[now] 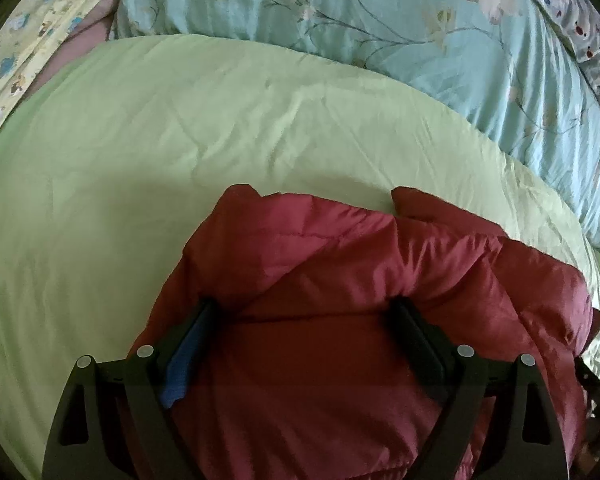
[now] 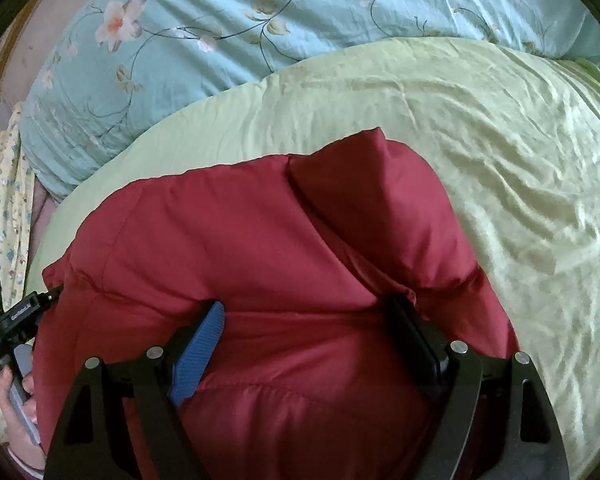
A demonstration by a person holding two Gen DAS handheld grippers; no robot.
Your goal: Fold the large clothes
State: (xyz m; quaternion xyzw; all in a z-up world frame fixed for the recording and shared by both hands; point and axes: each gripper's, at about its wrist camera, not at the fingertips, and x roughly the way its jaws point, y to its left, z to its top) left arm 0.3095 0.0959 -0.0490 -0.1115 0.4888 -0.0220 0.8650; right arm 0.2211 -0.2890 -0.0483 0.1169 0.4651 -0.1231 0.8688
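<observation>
**A:** Item one, nearest the lens: left gripper (image 1: 306, 310), black frame, blue pad on one finger (image 1: 188, 356), dark pad on the other. Condition?

**B:** Jaws spread wide, pointing down into the red padded jacket (image 1: 340, 288). Both fingertips are sunk into a puffy quilted fold. Whether the pads actually squeeze the fabric or merely straddle it, I cannot tell.

**A:** Item two: right gripper (image 2: 308, 312).

**B:** Same build, blue ribbed pad on one finger (image 2: 200, 354), dark pad opposite. Jaws likewise wide apart, a bulge of the jacket (image 2: 260, 240) swelling between them. Tips pressed into a seam line; a real grip cannot be confirmed.

**A:** Item three, the jacket itself. Location?

**B:** Lying bunched on the pale green sheet (image 1: 140, 160), at the near edge of the bed, directly under both grippers. Deep red, shiny, stitched in quilted panels. In the right wrist view a folded flap rises to a point at the far side.

**A:** Item four, bedding.

**B:** Green sheet (image 2: 500, 160), creased, covering the near part of the bed. Beyond it, touching its far edge, a light blue floral quilt (image 1: 340, 12), seen again in the right view (image 2: 220, 20). Yellow patterned cloth (image 1: 32, 52) at the left margin.

**A:** Item five, persons?

**B:** One hand (image 2: 16, 420), low at the left edge of the right wrist view, wrapped around a grey handle, with black gear just above it.
</observation>
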